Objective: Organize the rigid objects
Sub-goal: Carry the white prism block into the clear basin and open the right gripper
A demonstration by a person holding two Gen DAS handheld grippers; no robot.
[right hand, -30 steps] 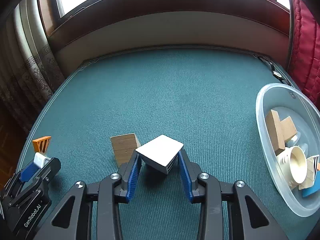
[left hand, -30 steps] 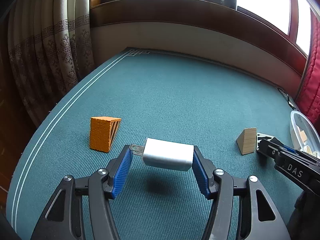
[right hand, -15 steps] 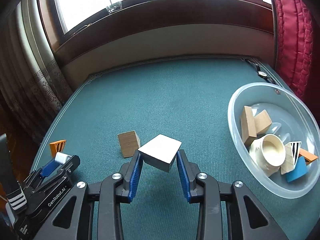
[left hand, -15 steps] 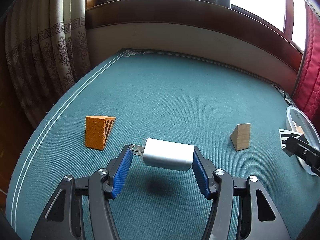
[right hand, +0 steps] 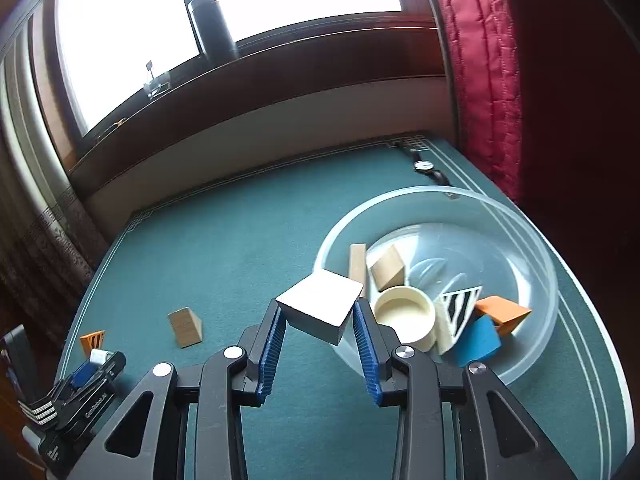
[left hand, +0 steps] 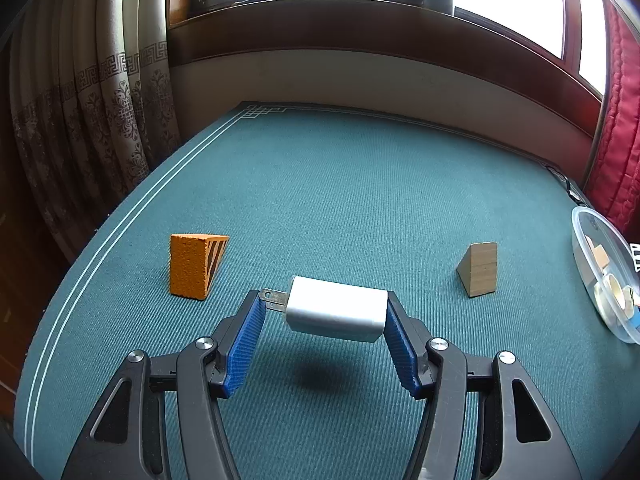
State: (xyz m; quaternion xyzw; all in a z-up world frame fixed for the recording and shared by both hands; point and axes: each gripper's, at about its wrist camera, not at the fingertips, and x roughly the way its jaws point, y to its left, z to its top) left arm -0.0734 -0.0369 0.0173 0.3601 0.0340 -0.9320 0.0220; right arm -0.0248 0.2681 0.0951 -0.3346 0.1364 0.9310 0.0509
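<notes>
My left gripper (left hand: 325, 322) is shut on a white plug charger (left hand: 336, 314) and holds it above the green table (left hand: 360, 184). An orange wedge (left hand: 196, 266) stands to its left and a wooden wedge (left hand: 480, 274) to its right. My right gripper (right hand: 318, 330) is shut on a white block (right hand: 320, 306), held in the air at the left rim of the clear plastic bowl (right hand: 536, 256). The bowl holds several blocks and a cream cup (right hand: 406, 316). The bowl's edge also shows in the left wrist view (left hand: 580, 240).
A wristwatch (right hand: 426, 166) lies at the table's far right corner. A wall and window sill run behind the table. A patterned curtain (left hand: 100, 120) hangs at left, a red curtain (right hand: 480, 80) at right. The left gripper (right hand: 86, 376) shows in the right wrist view.
My right gripper has lifted the white block and carried it right, up to the bowl's rim. My left gripper has stayed shut on the charger and shifted slightly.
</notes>
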